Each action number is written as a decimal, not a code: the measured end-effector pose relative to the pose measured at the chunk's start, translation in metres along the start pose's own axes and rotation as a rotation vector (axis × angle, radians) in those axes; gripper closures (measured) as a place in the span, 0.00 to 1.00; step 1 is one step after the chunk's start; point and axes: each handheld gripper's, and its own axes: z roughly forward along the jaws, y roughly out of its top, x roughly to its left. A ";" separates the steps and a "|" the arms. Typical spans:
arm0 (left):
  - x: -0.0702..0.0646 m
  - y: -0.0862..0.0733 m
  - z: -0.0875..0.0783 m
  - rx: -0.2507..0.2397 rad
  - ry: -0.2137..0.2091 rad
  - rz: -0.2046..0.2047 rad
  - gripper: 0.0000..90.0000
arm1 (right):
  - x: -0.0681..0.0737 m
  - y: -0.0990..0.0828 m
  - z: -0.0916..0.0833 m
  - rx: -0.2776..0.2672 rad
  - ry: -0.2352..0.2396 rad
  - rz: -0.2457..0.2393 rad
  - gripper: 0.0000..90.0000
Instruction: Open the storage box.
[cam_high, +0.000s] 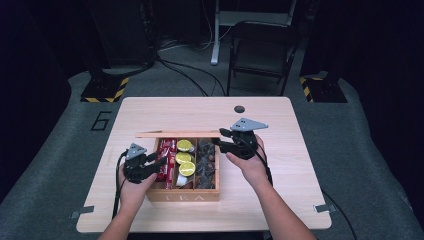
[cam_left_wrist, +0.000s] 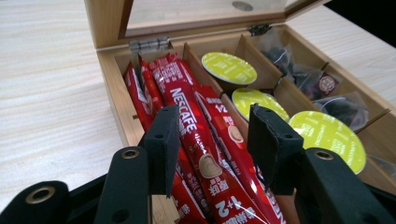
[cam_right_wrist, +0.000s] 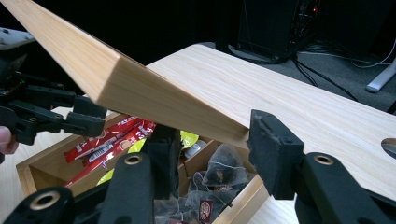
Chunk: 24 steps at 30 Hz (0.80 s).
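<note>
Wooden table (cam_high: 280, 150), pale and bare around the work, on grey floor (cam_high: 380, 165) in a dark room; a folding chair (cam_high: 260, 50) and striped stand bases beyond. Near the front edge stands the tea box (cam_high: 182, 194), three compartments across: red sachets (cam_left_wrist: 196, 126) left, green-lidded pods (cam_left_wrist: 254, 100) middle, tea bags (cam_left_wrist: 317, 86) right. The right gripper (cam_right_wrist: 212, 140) is clamped on the corner of the lid (cam_right_wrist: 116, 79), propping it open. The left gripper (cam_left_wrist: 212, 149) hangs just above the sachets, jaws apart and straddling one, not yet pressing. Step in hand, as judged: picking a sachet. Next move likely calls for lowering slightly and closing on a single sachet while the lid is kept raised.
</note>
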 end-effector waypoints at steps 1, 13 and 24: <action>0.000 -0.001 0.001 0.004 0.001 -0.008 0.61 | 0.000 0.000 0.000 0.000 0.000 -0.001 0.60; 0.000 -0.007 0.011 0.031 0.011 -0.010 0.65 | 0.000 0.000 0.000 0.000 0.000 -0.001 0.60; 0.000 -0.007 0.013 0.042 0.054 -0.012 0.80 | 0.000 0.000 0.000 0.001 0.001 -0.001 0.60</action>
